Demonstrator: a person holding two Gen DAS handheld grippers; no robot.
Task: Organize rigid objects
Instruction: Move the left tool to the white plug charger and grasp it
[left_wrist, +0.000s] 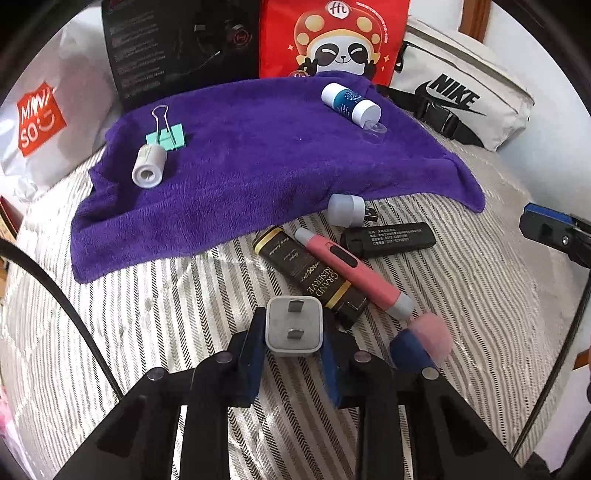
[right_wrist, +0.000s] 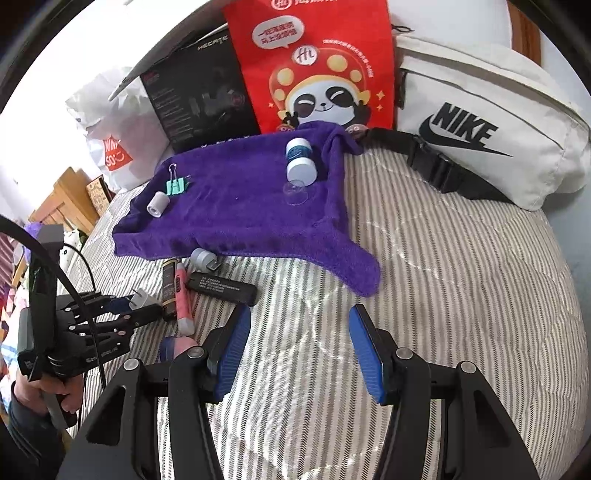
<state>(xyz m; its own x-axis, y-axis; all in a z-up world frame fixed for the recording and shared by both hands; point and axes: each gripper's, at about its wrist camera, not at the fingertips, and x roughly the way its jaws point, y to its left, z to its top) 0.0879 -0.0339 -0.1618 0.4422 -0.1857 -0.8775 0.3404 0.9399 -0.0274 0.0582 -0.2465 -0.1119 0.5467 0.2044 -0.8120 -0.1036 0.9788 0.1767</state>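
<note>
My left gripper (left_wrist: 293, 322) is shut on a white charger plug (left_wrist: 293, 332), prongs up, its blue pads against both sides just above the striped bed cover (left_wrist: 147, 314). Right behind the plug lie a dark "Grand Reserve" tube (left_wrist: 306, 273), a pink pen-shaped device (left_wrist: 351, 269), a black USB stick (left_wrist: 388, 240) and a small white capped USB light (left_wrist: 347, 210). On the purple towel (left_wrist: 240, 166) rest a green binder clip (left_wrist: 166, 136), a grey cylinder (left_wrist: 148, 166), a white and blue bottle (left_wrist: 351, 103) and a clear suction cup (left_wrist: 375, 129). My right gripper (right_wrist: 300, 314) hangs open over bare cover.
A black box (left_wrist: 177, 44), a red panda bag (left_wrist: 332, 37), a white Nike bag (left_wrist: 461, 92) and a white Miniso bag (left_wrist: 40, 118) line the far side. A pink and blue soft object (left_wrist: 424, 343) lies beside my left gripper. A black cable (left_wrist: 74, 314) crosses the left.
</note>
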